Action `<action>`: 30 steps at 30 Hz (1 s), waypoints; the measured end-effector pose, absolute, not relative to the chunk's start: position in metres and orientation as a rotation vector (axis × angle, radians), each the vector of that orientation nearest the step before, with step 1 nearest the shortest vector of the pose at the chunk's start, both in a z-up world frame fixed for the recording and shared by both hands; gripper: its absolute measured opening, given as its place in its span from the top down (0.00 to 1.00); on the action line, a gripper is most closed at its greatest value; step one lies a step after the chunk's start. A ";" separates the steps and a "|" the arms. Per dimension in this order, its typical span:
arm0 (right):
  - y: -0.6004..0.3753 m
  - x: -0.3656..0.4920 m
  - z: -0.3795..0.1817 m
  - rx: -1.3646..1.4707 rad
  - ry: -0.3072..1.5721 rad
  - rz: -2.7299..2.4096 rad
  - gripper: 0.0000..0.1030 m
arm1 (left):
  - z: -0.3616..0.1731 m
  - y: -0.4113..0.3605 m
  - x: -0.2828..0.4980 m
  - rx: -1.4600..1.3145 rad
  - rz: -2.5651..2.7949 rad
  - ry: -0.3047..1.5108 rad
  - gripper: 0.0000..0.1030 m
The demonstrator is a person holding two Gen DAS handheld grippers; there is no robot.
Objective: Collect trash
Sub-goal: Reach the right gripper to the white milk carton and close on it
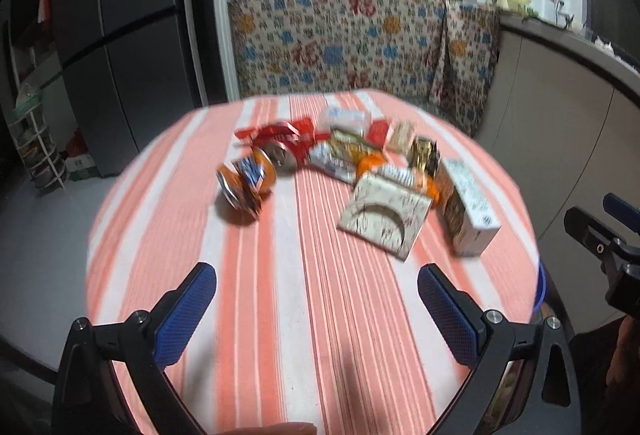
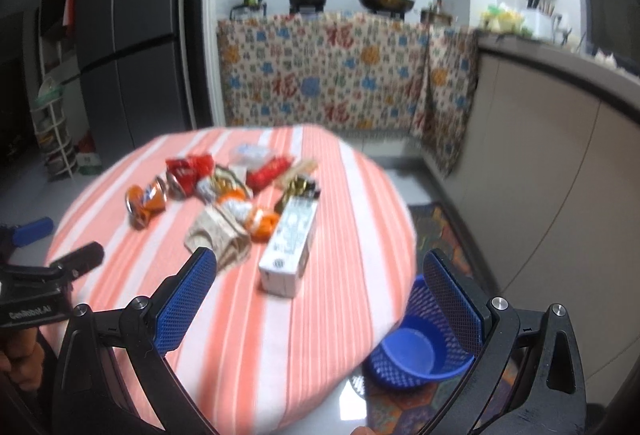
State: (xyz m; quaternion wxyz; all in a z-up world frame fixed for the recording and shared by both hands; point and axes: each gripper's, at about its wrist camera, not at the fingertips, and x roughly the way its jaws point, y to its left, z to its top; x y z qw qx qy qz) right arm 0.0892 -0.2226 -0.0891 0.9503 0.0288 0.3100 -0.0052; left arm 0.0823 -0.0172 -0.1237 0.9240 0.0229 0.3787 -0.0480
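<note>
left claw point(image 1: 316, 299) wide open, empty | right claw point(image 2: 320, 291) same | trash pile point(image 1: 344, 159) blurred — blue basket point(image 2: 412, 351) partly hidden

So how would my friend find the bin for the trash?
Start at the round table with the striped orange-and-white cloth. Look down to the floor beside its right edge, nearest the right gripper. The blue mesh wastebasket stands there; it's the only blue, see-through container and looks empty inside.

On the ribbed striped cloth of the table point(image 2: 328, 315) lie a crushed shiny metal can point(image 2: 145, 201) and a matt paper carton point(image 2: 290, 247), beside which a blue plastic mesh basket point(image 2: 412, 347) stands on glossy floor tiles.
</note>
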 end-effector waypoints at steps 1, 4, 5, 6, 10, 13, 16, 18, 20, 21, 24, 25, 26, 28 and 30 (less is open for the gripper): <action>-0.225 0.096 -0.100 0.075 0.660 0.005 0.00 | -0.134 -0.019 0.089 0.051 -0.108 0.807 0.00; -0.228 0.110 -0.122 0.118 0.728 0.040 0.00 | -0.159 -0.020 0.109 0.072 -0.121 0.853 0.00; -0.229 0.116 -0.130 0.127 0.748 0.045 0.00 | -0.164 -0.021 0.114 0.059 -0.133 0.875 0.00; -0.230 0.120 -0.136 0.138 0.759 0.056 0.00 | -0.172 -0.023 0.120 0.059 -0.138 0.893 0.00; -0.233 0.137 -0.158 0.177 0.821 0.088 0.01 | -0.190 -0.026 0.135 0.103 -0.121 0.918 0.00; -0.233 0.149 -0.169 0.199 0.859 0.106 0.01 | -0.199 -0.026 0.141 0.113 -0.111 0.930 0.00; -0.227 0.162 -0.177 0.198 0.876 0.131 0.10 | -0.207 -0.024 0.149 0.127 -0.100 0.946 0.00; -0.221 0.170 -0.180 0.185 0.874 0.155 0.10 | -0.208 -0.024 0.151 0.116 -0.102 0.942 0.00; -0.212 0.180 -0.183 0.160 0.873 0.168 0.11 | -0.209 -0.024 0.154 0.119 -0.096 0.944 0.00; -0.209 0.186 -0.186 0.144 0.877 0.169 0.13 | -0.209 -0.024 0.155 0.117 -0.094 0.944 0.00; -0.208 0.200 -0.195 0.102 0.886 0.146 0.38 | -0.209 -0.025 0.156 0.113 -0.088 0.942 0.00; -0.211 0.201 -0.195 0.090 0.875 0.136 0.41 | -0.208 -0.025 0.154 0.109 -0.087 0.941 0.00; -0.214 0.203 -0.196 0.069 0.869 0.121 0.50 | -0.208 -0.026 0.154 0.108 -0.084 0.940 0.00; -0.219 0.207 -0.196 0.053 0.866 0.108 0.59 | -0.208 -0.026 0.153 0.101 -0.070 0.934 0.00; -0.228 0.210 -0.197 0.031 0.861 0.098 0.59 | -0.209 -0.027 0.149 0.096 -0.049 0.927 0.00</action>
